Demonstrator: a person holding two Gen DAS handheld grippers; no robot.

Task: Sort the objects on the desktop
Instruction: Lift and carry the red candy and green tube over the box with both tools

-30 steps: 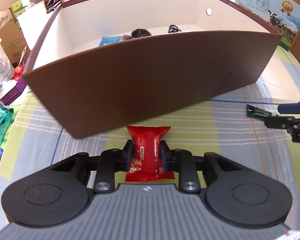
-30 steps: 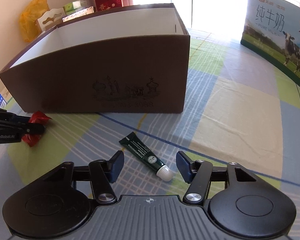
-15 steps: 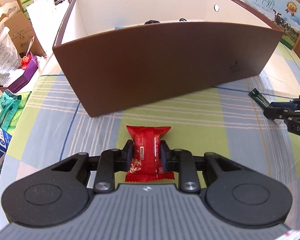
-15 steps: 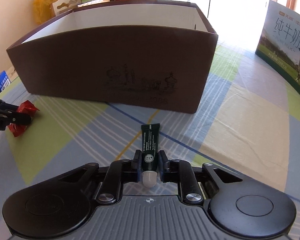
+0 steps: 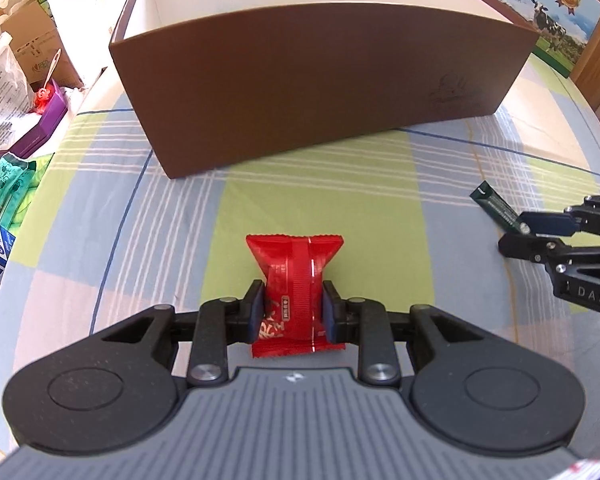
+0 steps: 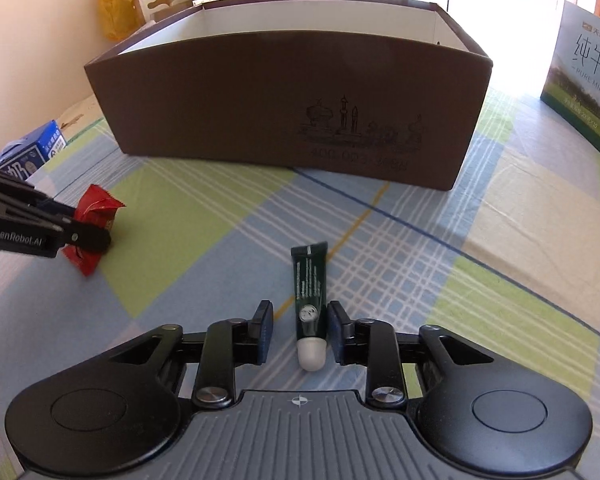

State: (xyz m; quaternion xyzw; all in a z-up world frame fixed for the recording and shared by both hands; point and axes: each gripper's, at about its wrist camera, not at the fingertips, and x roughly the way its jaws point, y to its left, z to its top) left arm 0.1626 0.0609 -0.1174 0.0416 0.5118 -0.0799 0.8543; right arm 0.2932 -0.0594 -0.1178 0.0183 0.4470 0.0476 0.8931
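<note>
Checked cloth, brown box (image 6: 284, 96) at back: left gripper (image 5: 294, 312) pinches red packet (image 5: 294, 288), right gripper (image 6: 300, 330) spread around green tube (image 6: 309, 292) lying loose on cloth, so closing off-centre could squirt it sideways.

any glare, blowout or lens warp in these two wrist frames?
Right wrist: window behind the brown box is blown out white and washes the tablecloth at right; the green tube stays sharp. Left wrist: even light, red snack packet crisp, soft shadow at the box base; fisheye bows the box rim, corners vignette black.
</note>
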